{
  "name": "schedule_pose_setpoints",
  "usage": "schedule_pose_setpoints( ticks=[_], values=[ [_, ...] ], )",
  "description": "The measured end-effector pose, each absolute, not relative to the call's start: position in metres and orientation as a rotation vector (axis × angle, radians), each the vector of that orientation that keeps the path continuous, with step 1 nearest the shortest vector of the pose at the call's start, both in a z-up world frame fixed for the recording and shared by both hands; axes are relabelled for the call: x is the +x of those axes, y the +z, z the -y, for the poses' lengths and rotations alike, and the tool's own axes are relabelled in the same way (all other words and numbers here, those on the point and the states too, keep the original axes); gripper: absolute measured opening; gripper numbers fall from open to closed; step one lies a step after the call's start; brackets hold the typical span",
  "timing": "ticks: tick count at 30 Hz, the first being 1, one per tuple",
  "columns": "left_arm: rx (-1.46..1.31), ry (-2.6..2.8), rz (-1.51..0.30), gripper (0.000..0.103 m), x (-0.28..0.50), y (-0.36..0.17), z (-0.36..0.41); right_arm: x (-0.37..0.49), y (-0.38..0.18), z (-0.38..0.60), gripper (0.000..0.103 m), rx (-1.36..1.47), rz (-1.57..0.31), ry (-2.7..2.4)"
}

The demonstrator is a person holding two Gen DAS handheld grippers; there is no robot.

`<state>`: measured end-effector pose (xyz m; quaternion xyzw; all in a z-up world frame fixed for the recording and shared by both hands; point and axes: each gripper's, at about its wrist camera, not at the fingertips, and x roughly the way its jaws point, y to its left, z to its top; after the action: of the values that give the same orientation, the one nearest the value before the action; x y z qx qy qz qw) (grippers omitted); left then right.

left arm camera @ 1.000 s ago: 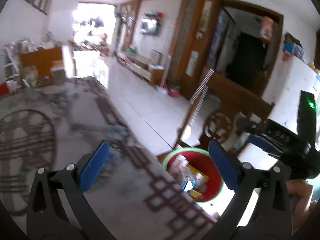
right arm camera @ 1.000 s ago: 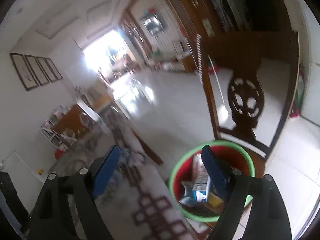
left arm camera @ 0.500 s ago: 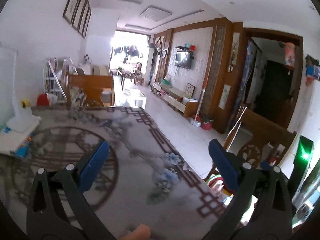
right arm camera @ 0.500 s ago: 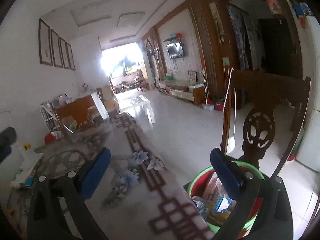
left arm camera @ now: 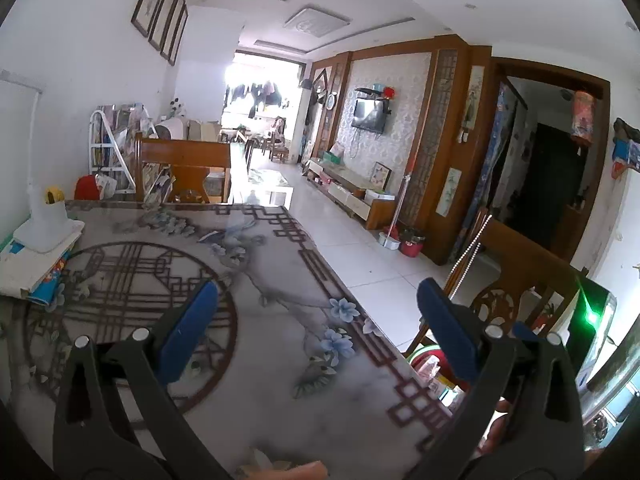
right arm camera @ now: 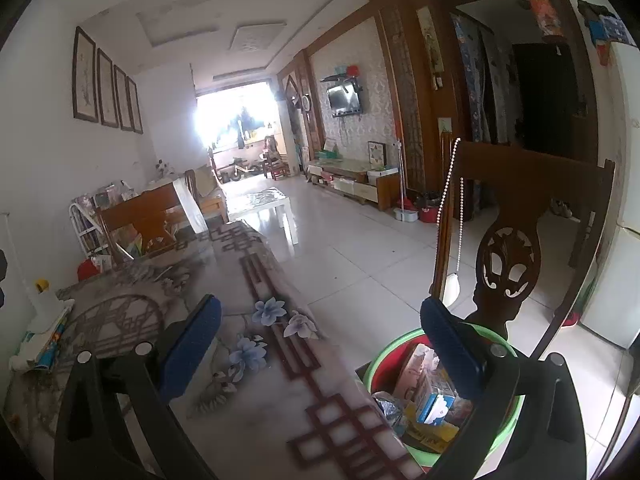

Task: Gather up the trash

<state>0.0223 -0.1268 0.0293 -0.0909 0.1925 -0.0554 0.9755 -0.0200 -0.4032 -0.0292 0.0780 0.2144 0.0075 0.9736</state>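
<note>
Each black claw (left arm camera: 316,320) (right arm camera: 320,332) has blue pads, silver screws.

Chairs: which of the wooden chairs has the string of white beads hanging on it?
The dark chair right behind the green-rimmed trash basin. The beads hang from its left post; the lighter chair at the table's far end has none.

Daylight from the balcony opening (left arm camera: 262,92) at the far end; it's blown out, worse in the right wrist view (right arm camera: 236,120), with glare streaking down the floor tiles (right arm camera: 276,216). Interior evenly lit, shadows soft. Both frames sharp, no motion blur. Heavy fisheye bending and black vignette at the corners. Tabletop (left arm camera: 280,340) shows faint reflections.
</note>
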Motion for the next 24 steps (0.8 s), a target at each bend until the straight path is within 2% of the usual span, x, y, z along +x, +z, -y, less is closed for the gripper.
schedule_pose_setpoints(
  ticks=[24],
  values=[
    [-0.197, -0.107, -0.415, 0.098, 0.0269, 0.0208, 0.1235, -0.0193, -0.0291, 0.3982, 0.096, 0.148, -0.443, 0.026]
  ],
)
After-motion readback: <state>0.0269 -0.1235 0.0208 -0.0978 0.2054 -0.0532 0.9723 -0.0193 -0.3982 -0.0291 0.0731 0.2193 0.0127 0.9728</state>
